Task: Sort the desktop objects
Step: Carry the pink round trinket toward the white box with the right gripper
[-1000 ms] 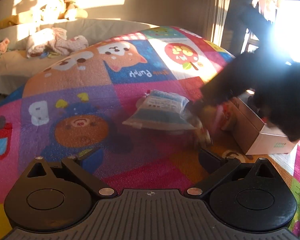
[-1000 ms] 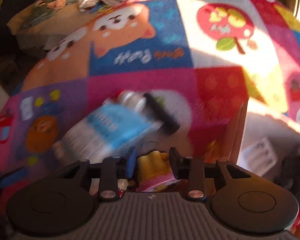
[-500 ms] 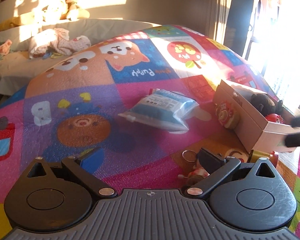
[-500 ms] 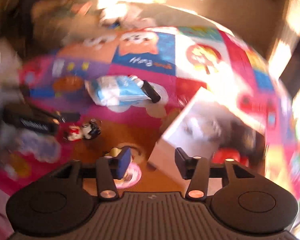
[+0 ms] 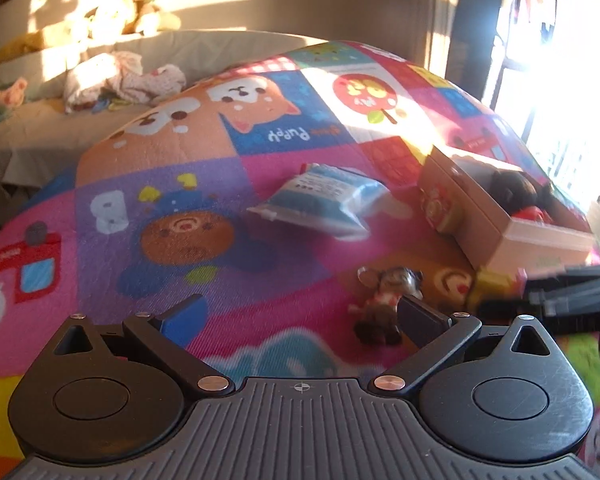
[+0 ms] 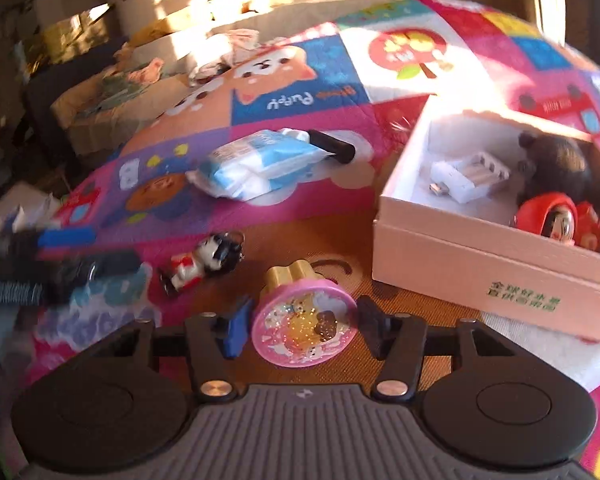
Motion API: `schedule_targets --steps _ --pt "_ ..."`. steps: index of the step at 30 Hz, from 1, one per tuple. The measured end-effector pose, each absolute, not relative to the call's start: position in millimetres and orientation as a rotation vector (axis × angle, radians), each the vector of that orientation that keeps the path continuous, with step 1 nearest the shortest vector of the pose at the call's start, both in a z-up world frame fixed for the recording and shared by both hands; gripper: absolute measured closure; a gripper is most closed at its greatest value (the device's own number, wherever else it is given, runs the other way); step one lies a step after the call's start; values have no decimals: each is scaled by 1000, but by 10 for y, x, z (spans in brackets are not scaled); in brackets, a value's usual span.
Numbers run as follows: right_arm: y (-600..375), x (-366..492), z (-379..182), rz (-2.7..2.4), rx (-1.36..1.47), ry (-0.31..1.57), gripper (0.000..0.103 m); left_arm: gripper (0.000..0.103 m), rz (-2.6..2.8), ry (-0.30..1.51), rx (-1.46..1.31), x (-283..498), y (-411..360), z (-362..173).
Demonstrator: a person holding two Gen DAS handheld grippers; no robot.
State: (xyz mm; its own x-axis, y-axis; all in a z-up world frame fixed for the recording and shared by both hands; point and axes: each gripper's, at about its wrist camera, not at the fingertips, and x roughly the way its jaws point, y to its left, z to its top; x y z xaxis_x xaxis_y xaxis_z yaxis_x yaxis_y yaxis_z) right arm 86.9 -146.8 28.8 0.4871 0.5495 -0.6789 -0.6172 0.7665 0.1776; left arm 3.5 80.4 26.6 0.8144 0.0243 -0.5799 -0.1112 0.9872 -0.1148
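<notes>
Right wrist view: my right tool (image 6: 303, 326), half-wide and empty, straddles the small, rigid, likely slippery pink stamp (image 6: 305, 328) before the box (image 6: 480, 268), best gripped across its disc rim.

A: From where does the left wrist view look?

B: From behind its own gripper (image 5: 300, 316), low and close over the cartoon mat (image 5: 188, 152), facing forward and angled down, with the sofa (image 5: 204, 46) behind.

A: And the right wrist view?

B: From behind the right gripper (image 6: 305, 326), tilted down more steeply, nearer to the white box (image 6: 472, 258) and looking into it.

A: What do both views share?

B: The mat (image 6: 300, 80), the blue-white packet (image 5: 320, 202) (image 6: 256, 164), the small figurine (image 5: 384, 300) (image 6: 200, 262) and the box (image 5: 540, 240). Each view also catches the other gripper at its edge, blurred.
</notes>
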Motion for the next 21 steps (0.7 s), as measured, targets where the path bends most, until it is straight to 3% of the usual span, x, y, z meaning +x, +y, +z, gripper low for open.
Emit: schedule_targets --steps 9,17,21 --pt "-1830 567 564 663 -281 741 48 0 -86 650 -33 50 410 211" --pt "-1970 474 384 584 -345 692 47 0 -183 669 -25 144 134 198" --pt "-2105 385 368 598 -264 678 30 0 -170 680 -22 167 144 197"
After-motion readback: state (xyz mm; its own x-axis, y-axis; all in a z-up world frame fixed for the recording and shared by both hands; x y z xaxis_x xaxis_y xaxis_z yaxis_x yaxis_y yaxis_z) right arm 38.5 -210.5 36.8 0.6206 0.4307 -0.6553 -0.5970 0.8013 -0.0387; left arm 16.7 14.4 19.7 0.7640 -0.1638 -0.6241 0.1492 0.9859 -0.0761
